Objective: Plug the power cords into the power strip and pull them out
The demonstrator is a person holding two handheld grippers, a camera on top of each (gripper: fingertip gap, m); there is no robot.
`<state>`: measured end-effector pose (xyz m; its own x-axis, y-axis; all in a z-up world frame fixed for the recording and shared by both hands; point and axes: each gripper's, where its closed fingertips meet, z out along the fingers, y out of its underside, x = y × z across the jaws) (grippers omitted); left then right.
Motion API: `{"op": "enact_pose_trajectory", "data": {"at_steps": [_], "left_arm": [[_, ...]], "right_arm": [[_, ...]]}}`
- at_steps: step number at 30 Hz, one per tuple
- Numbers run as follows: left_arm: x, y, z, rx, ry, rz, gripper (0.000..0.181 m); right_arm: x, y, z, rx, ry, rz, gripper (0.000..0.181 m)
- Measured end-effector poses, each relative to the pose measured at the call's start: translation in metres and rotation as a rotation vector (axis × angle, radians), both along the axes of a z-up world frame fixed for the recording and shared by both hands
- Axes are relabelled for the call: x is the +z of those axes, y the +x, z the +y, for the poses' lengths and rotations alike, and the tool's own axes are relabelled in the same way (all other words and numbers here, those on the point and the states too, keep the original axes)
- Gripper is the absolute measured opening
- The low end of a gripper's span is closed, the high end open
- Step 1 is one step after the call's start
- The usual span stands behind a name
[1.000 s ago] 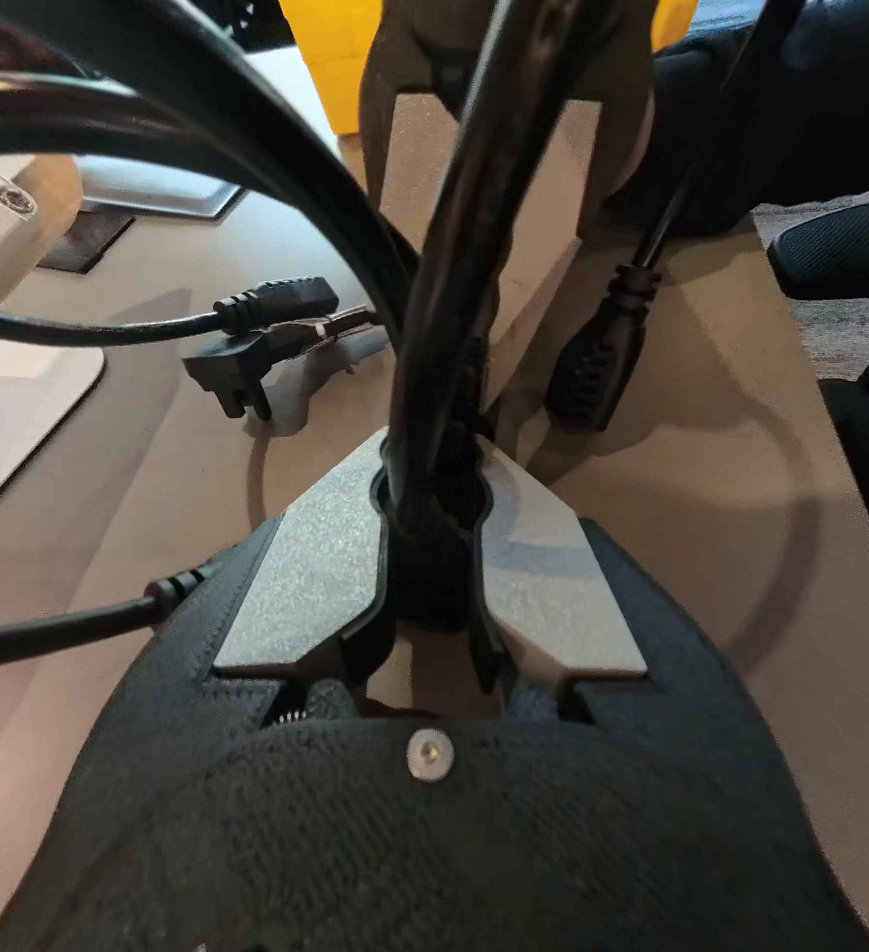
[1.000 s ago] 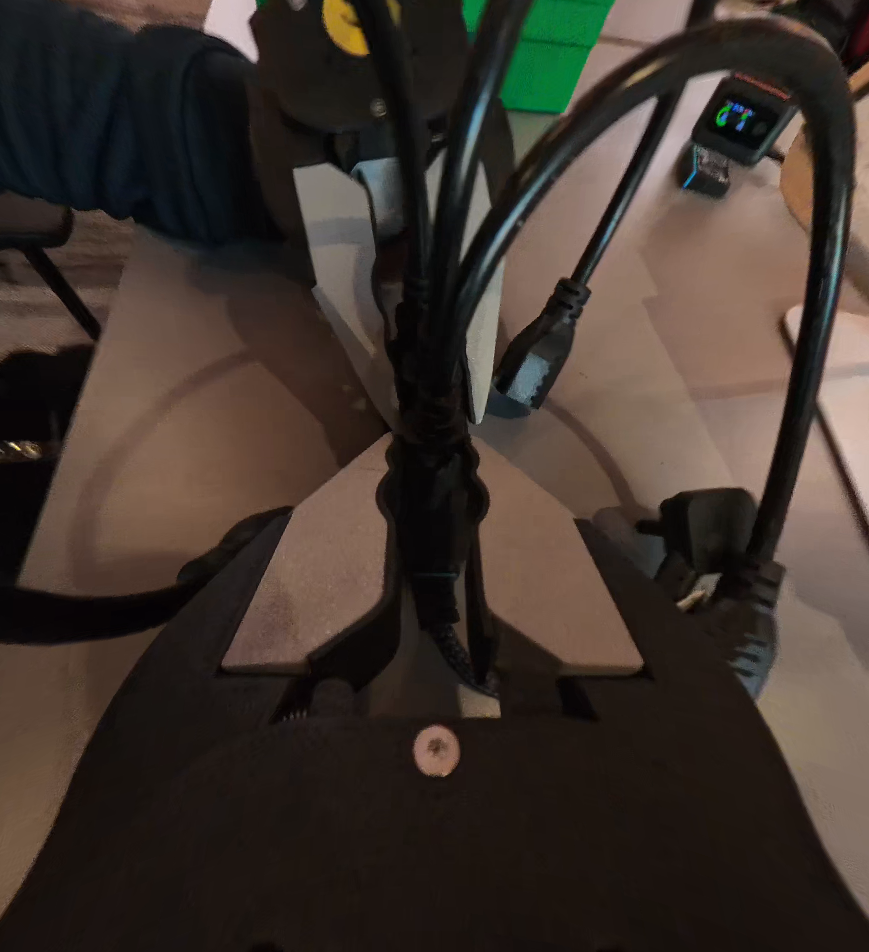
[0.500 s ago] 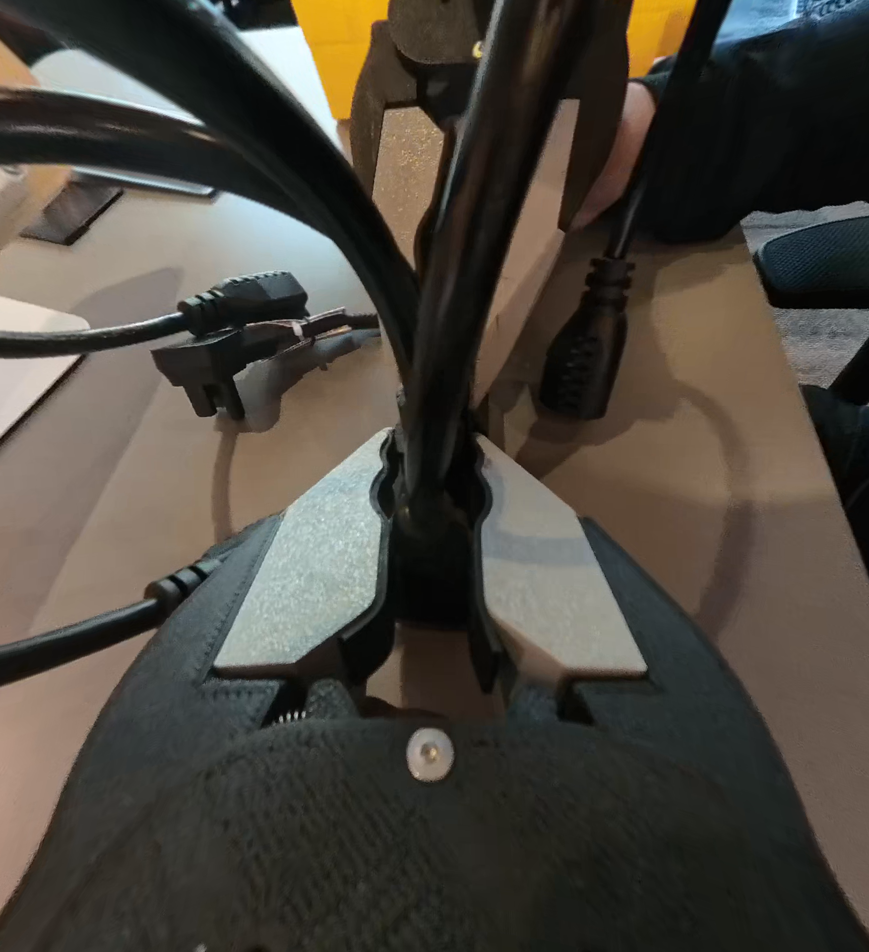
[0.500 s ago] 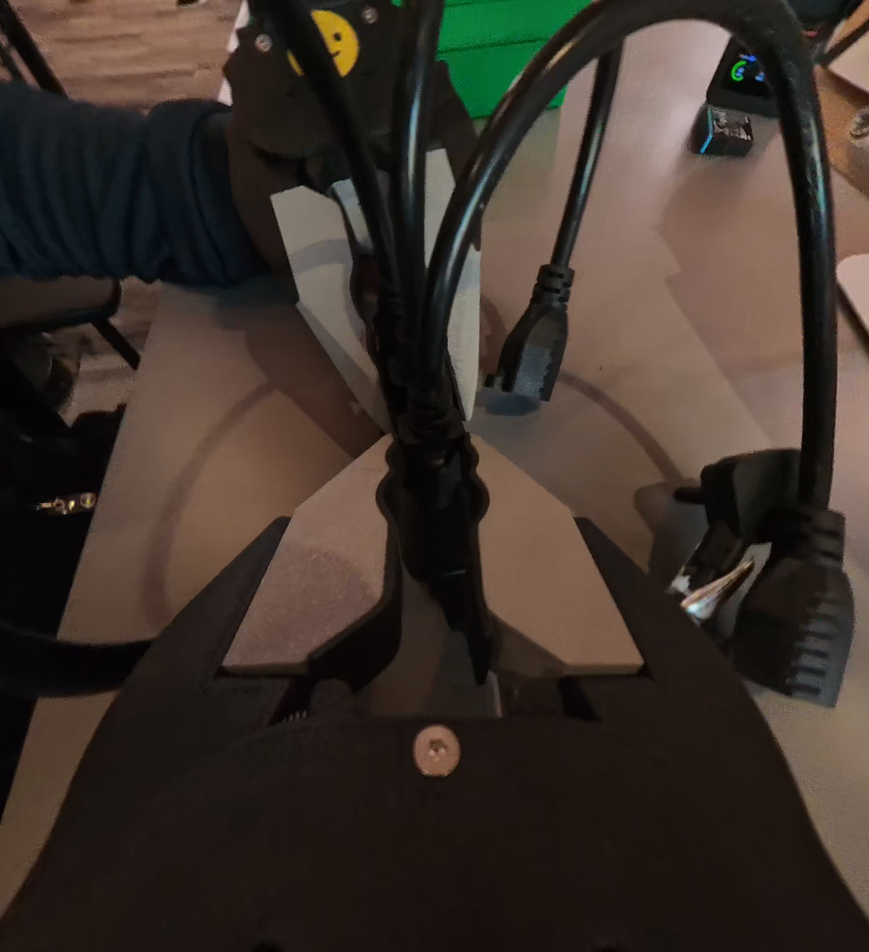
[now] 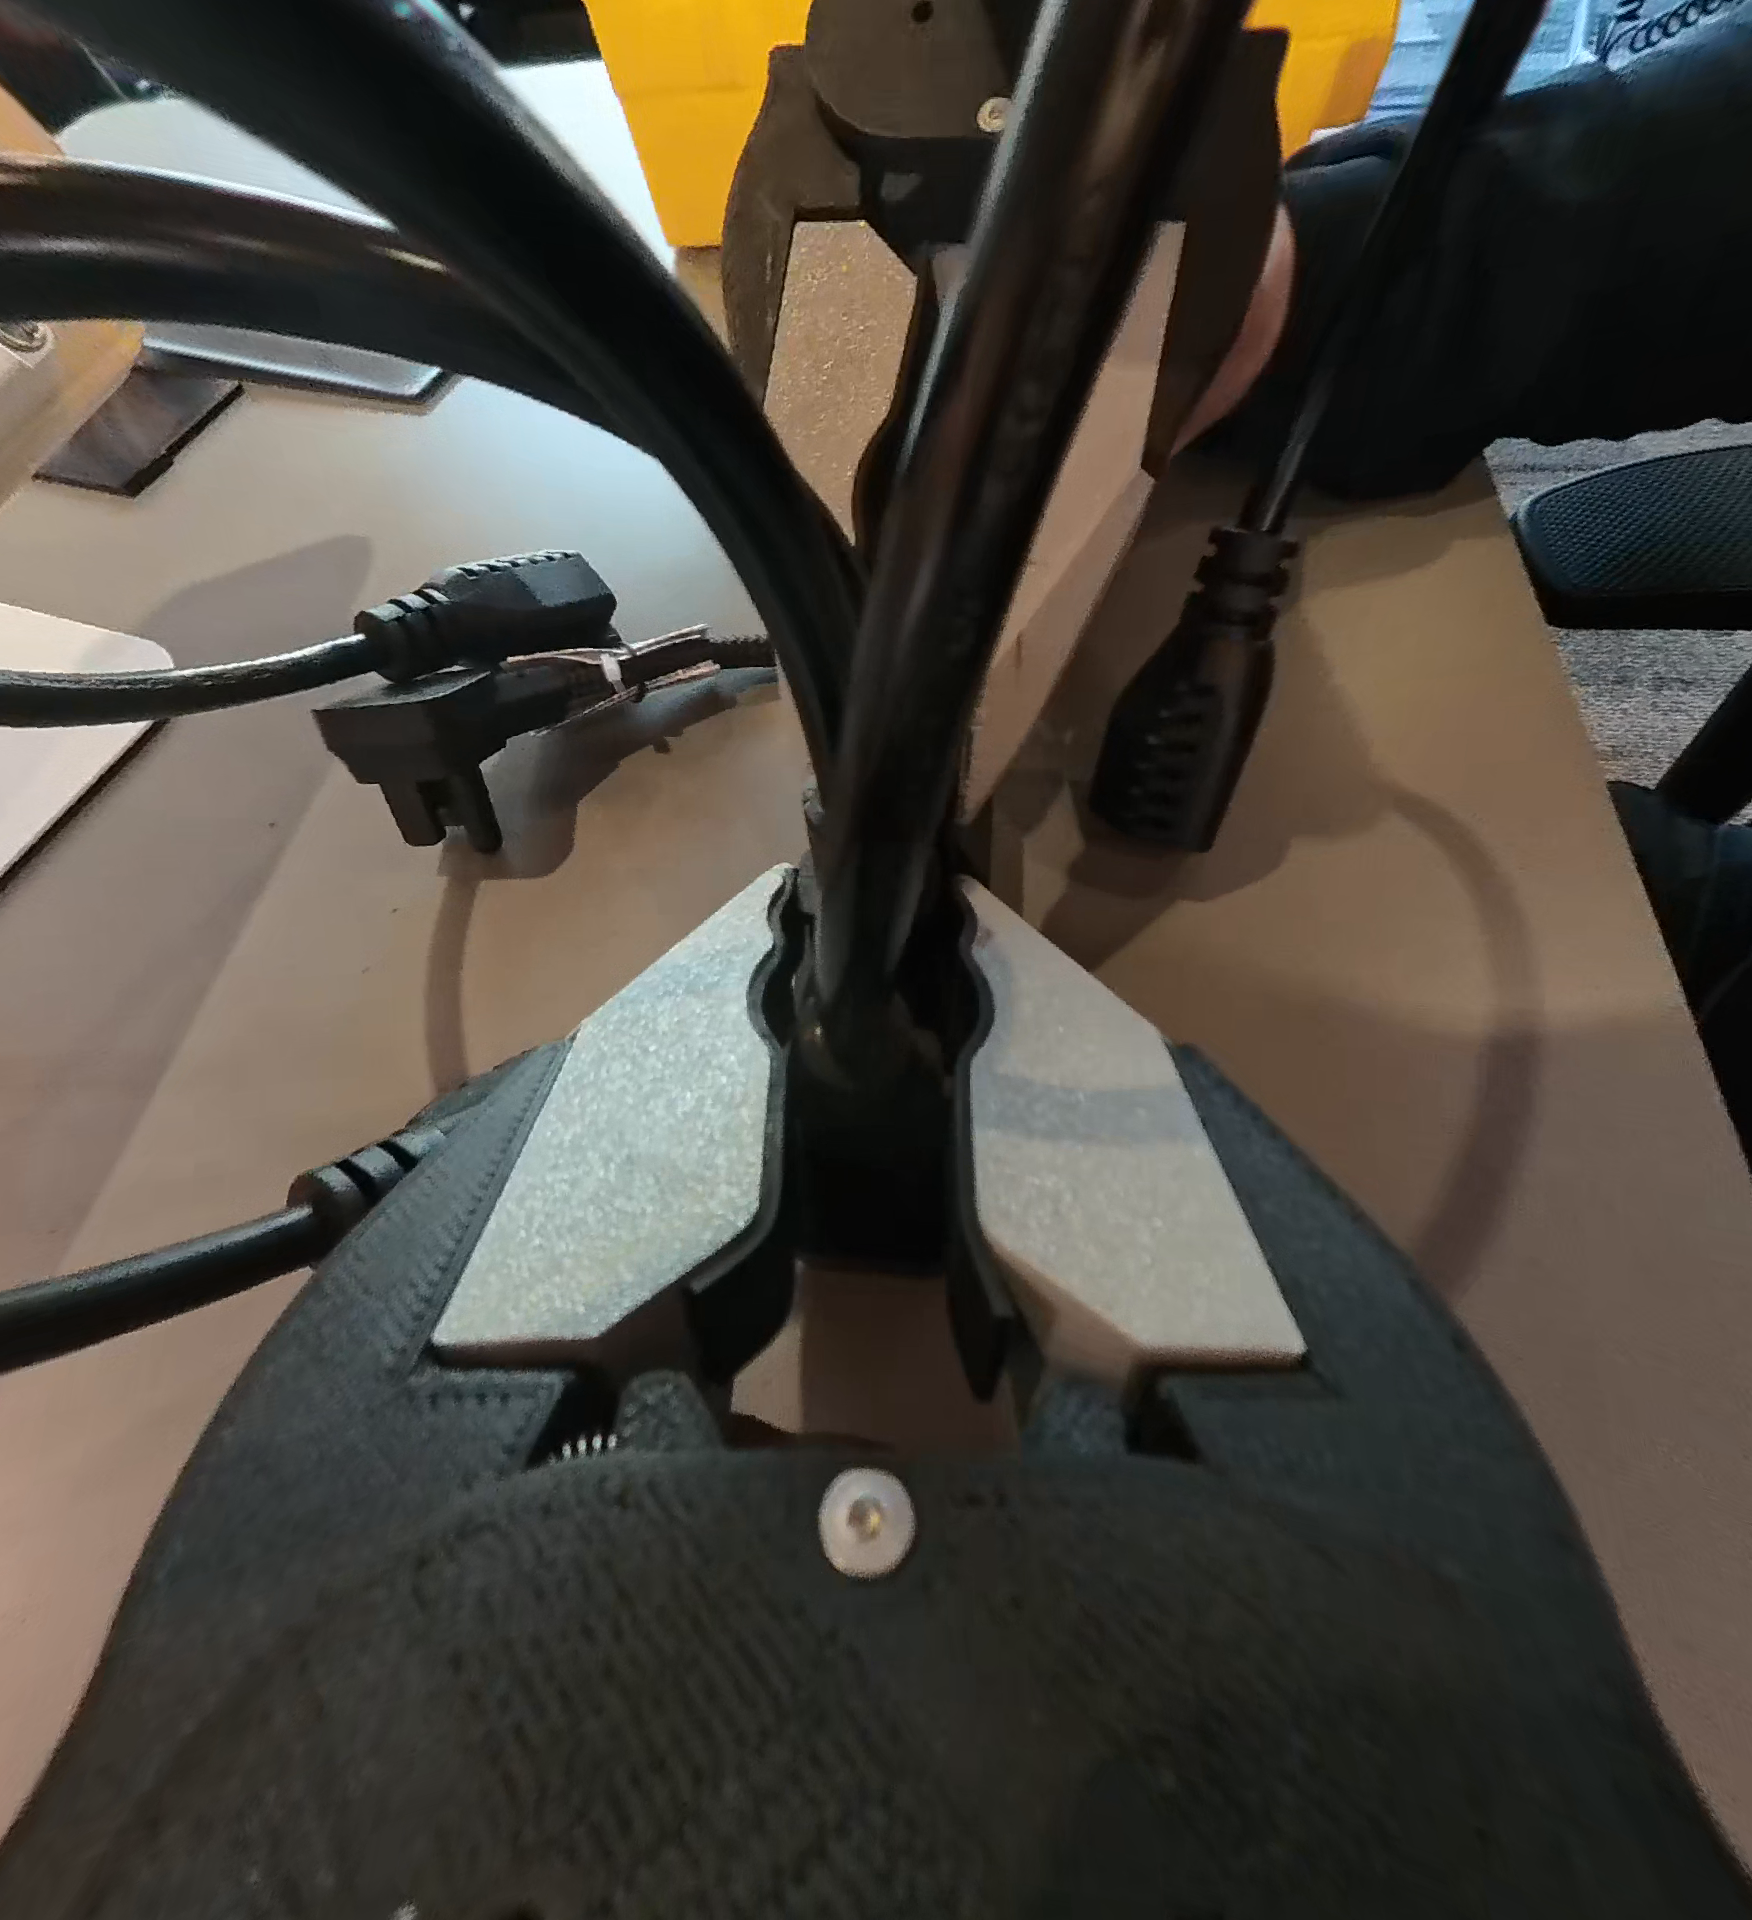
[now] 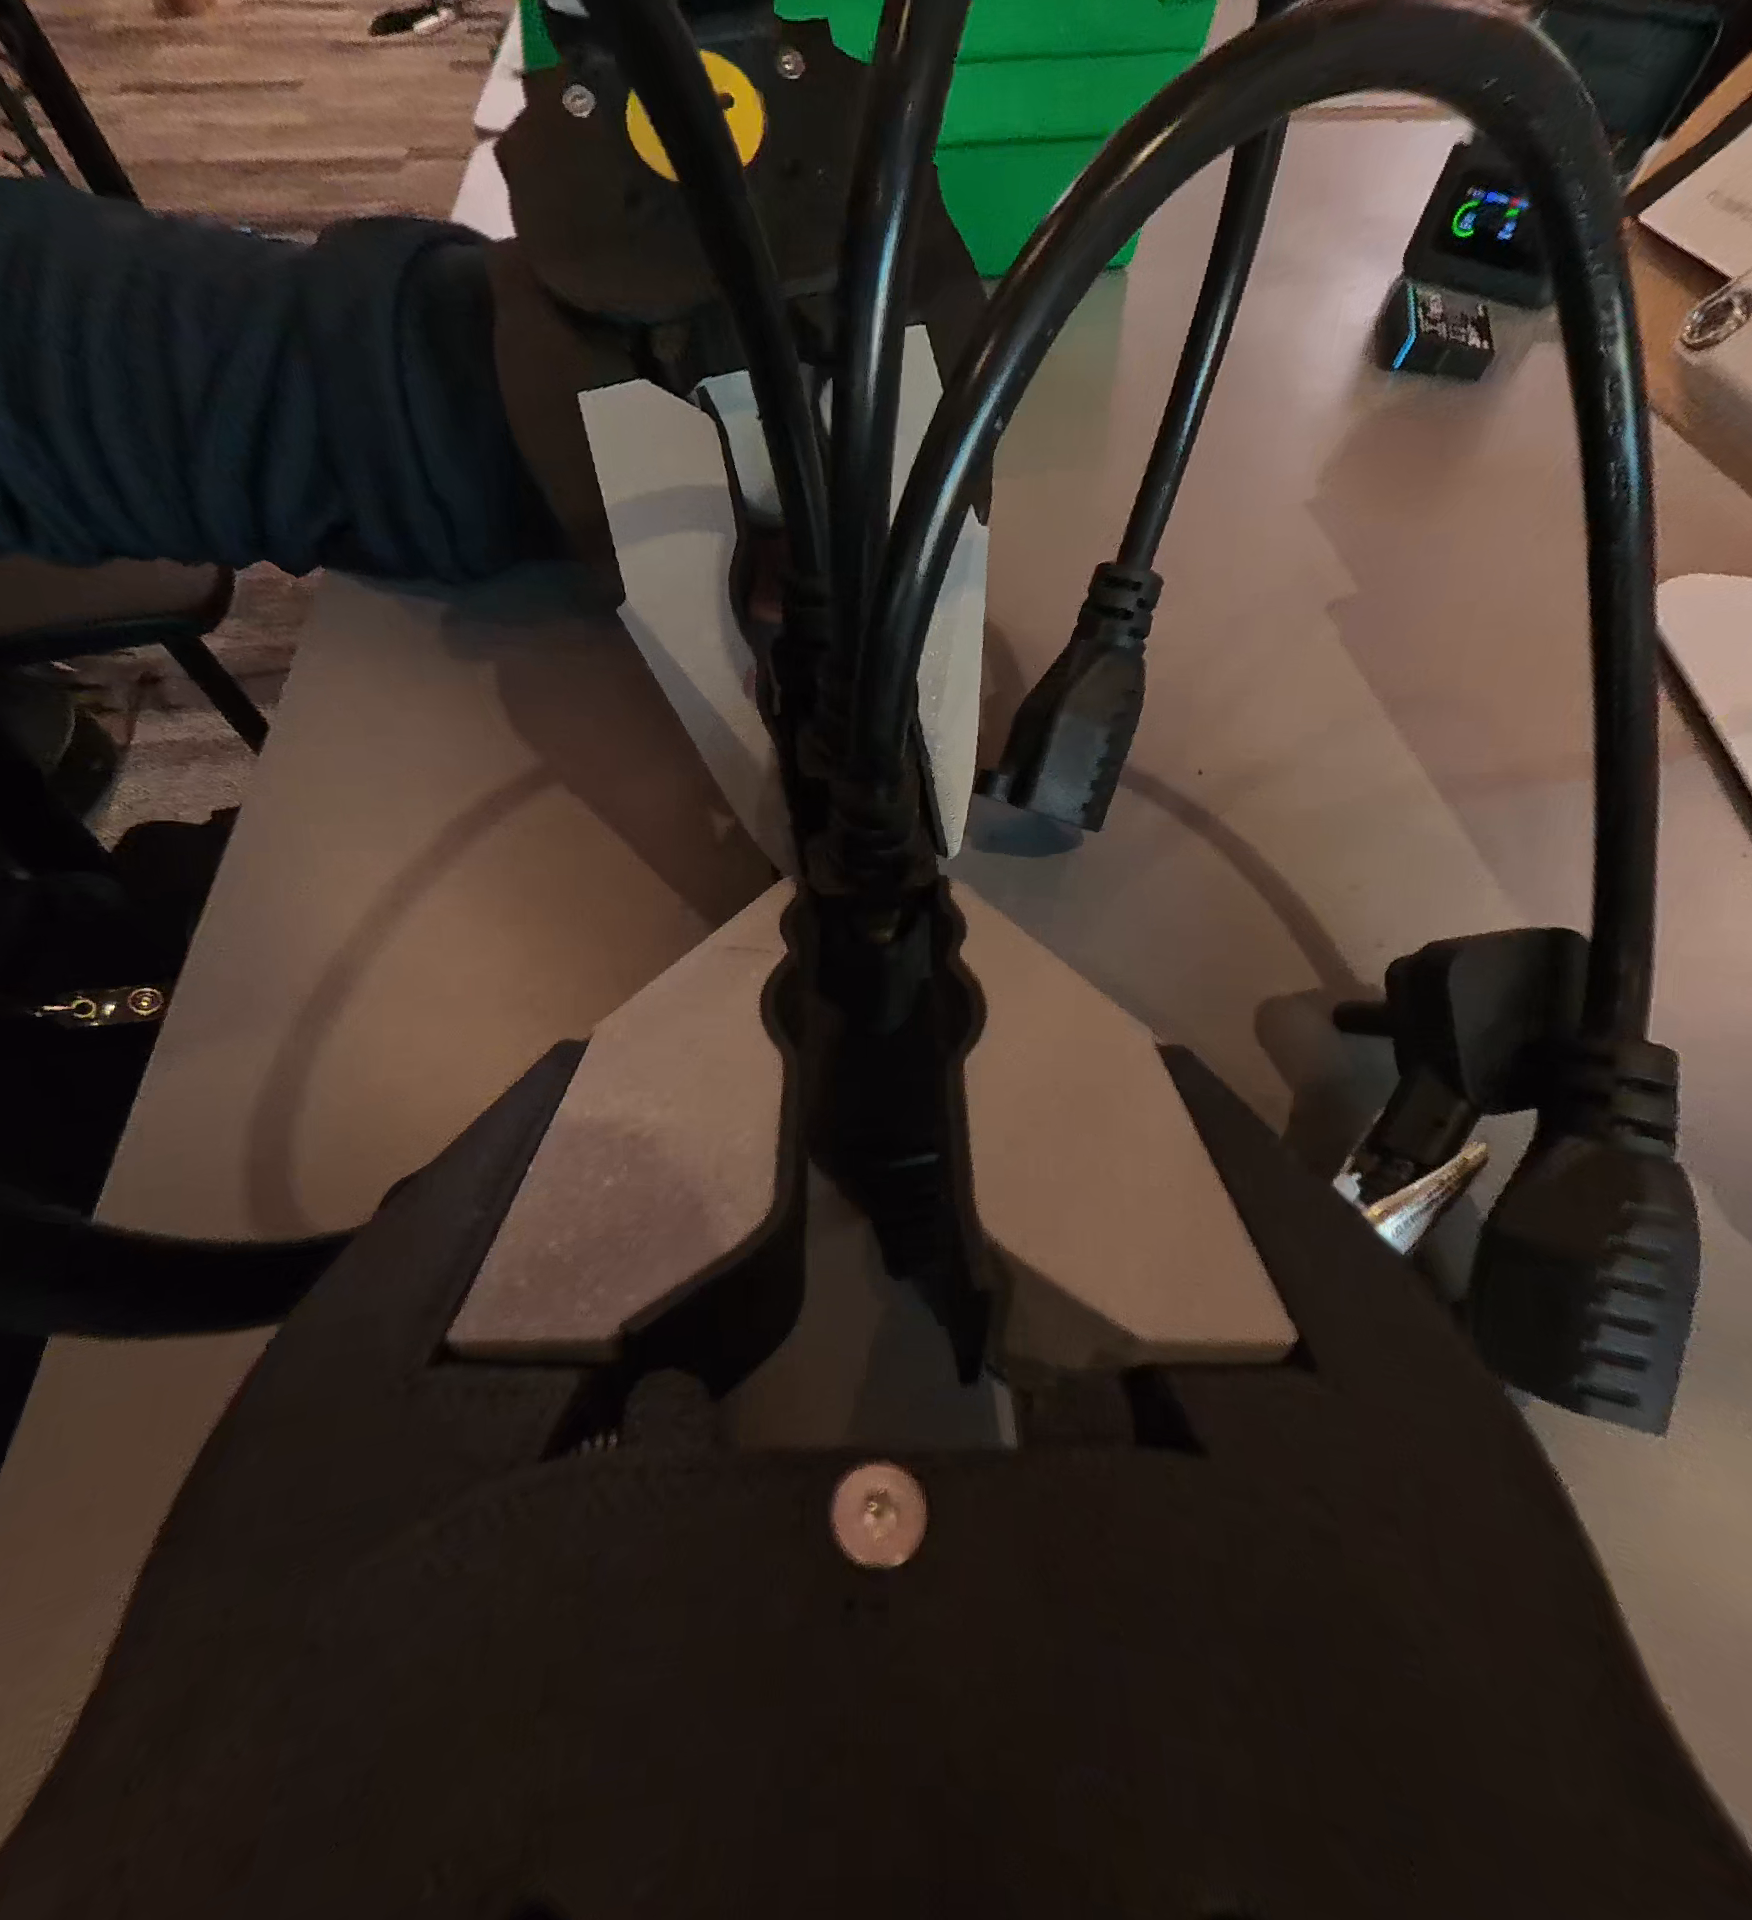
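Observation:
My left gripper (image 5: pixel 877 904) is shut on the black end of a power cord (image 5: pixel 867 1132), held just above the tan table (image 5: pixel 228 987). My right gripper (image 6: pixel 867 914) is shut on another black cord end (image 6: pixel 877 1101). The two grippers face each other tip to tip. The right one's fingers (image 5: pixel 1069 644) show in the left wrist view, the left one's fingers (image 6: pixel 674 582) in the right wrist view. Thick black cables (image 6: pixel 1620 520) arc up from between them. A black socket connector (image 6: pixel 1069 727) hangs beside the tips. I see no power strip.
A loose black plug (image 5: pixel 415 748) tied to a connector (image 5: pixel 498 613) lies to the left; it also shows in the right wrist view (image 6: pixel 1474 1039). A dark sleeve (image 6: pixel 176 384), a green box (image 6: pixel 1048 125), a yellow box (image 5: pixel 685 125) and a small lit device (image 6: pixel 1474 229) stand around. The grippers are tip to tip, or close to it.
Both grippers stay shut on the cord ends. Both views have shifted slightly. The sleeve has come further into the left wrist view, and the tied plug looks closer in the right wrist view.

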<state>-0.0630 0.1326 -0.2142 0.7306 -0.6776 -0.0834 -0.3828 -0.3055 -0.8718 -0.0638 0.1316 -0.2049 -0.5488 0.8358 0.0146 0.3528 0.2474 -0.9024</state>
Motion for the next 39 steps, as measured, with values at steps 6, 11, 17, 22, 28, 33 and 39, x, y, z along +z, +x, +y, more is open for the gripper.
{"op": "enact_pose_trajectory", "data": {"at_steps": [6,11,17,22,28,33,39], "left_arm": [[-0.001,-0.001,0.002,0.000,-0.012,-0.007,0.025],[-0.001,0.005,0.001,-0.016,-0.012,-0.003,0.026],[-0.003,0.001,0.004,0.033,0.003,0.063,0.028],[-0.006,0.006,0.004,0.015,-0.014,0.043,0.025],[-0.006,0.007,0.001,-0.007,-0.036,0.027,0.026],[-0.007,0.004,0.000,0.000,-0.041,0.023,0.026],[-0.007,0.007,-0.003,-0.016,-0.044,0.027,0.026]], "right_arm": [[0.020,0.001,0.001,0.010,-0.095,0.072,0.016],[0.020,-0.005,-0.003,0.005,-0.105,0.070,0.013],[0.021,-0.014,0.013,-0.077,-0.210,0.012,0.013],[0.020,-0.003,0.006,-0.020,-0.096,0.065,0.013],[0.020,-0.005,0.006,-0.031,-0.111,0.044,0.013],[0.020,-0.002,0.002,-0.017,-0.058,0.065,0.013],[0.021,-0.004,0.003,-0.026,-0.115,0.036,0.013]]}}
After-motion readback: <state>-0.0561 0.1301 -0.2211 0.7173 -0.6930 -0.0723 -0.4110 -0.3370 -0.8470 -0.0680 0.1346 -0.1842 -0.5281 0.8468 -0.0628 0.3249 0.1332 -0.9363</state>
